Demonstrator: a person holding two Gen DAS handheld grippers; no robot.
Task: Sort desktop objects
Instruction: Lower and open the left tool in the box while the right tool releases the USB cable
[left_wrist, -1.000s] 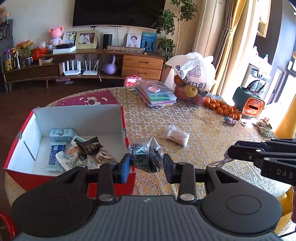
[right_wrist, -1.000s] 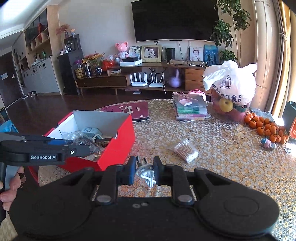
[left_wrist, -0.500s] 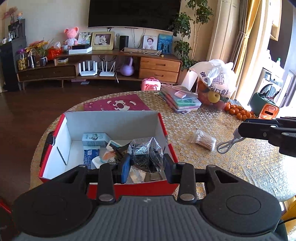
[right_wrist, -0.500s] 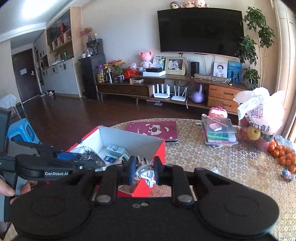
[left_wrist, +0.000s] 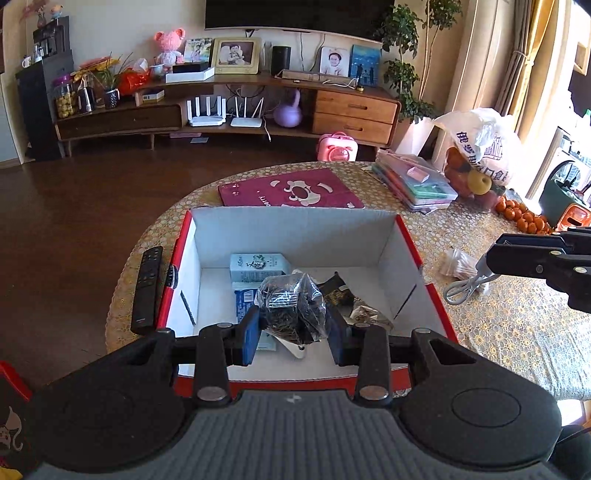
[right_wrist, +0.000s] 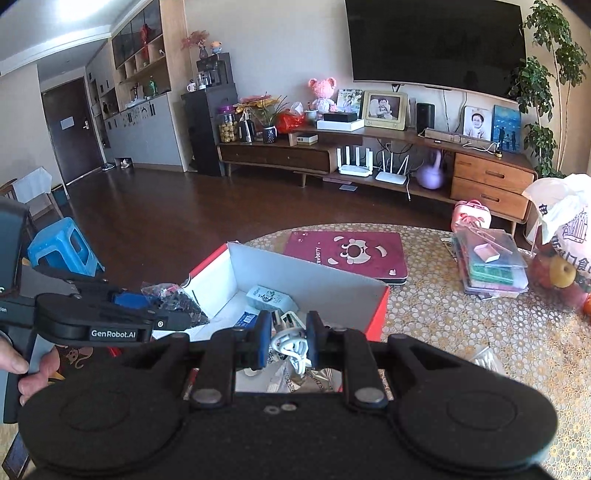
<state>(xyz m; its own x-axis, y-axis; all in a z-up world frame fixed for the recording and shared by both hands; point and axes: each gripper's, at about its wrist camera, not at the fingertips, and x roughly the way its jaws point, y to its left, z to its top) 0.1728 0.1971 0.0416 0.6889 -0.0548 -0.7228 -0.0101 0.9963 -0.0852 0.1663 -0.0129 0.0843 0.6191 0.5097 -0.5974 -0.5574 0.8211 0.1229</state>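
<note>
A red cardboard box (left_wrist: 295, 221) with white inner walls stands on the table and holds several packets. My left gripper (left_wrist: 293, 332) hangs over its near edge, shut on a clear bag of black binder clips (left_wrist: 291, 306). In the right wrist view that bag (right_wrist: 173, 299) shows at the left gripper (right_wrist: 177, 321), above the box (right_wrist: 306, 280). My right gripper (right_wrist: 286, 338) is shut on a coiled white cable (right_wrist: 290, 343) above the box's near right corner. In the left wrist view it (left_wrist: 517, 256) sits at the right with the cable (left_wrist: 463, 288) dangling.
A black remote (left_wrist: 147, 290) lies left of the box, a maroon folder (left_wrist: 291, 190) behind it. Stacked plastic folders (left_wrist: 417, 181), a fruit bag (left_wrist: 480, 147), oranges (left_wrist: 524, 218) and a cotton swab packet (left_wrist: 460, 262) lie to the right. A hand (right_wrist: 22, 365) holds the left gripper.
Both grippers have moved left to the box. The clip bag now hangs over the box's inside, and the right gripper with the cable has come over the box's corner.
</note>
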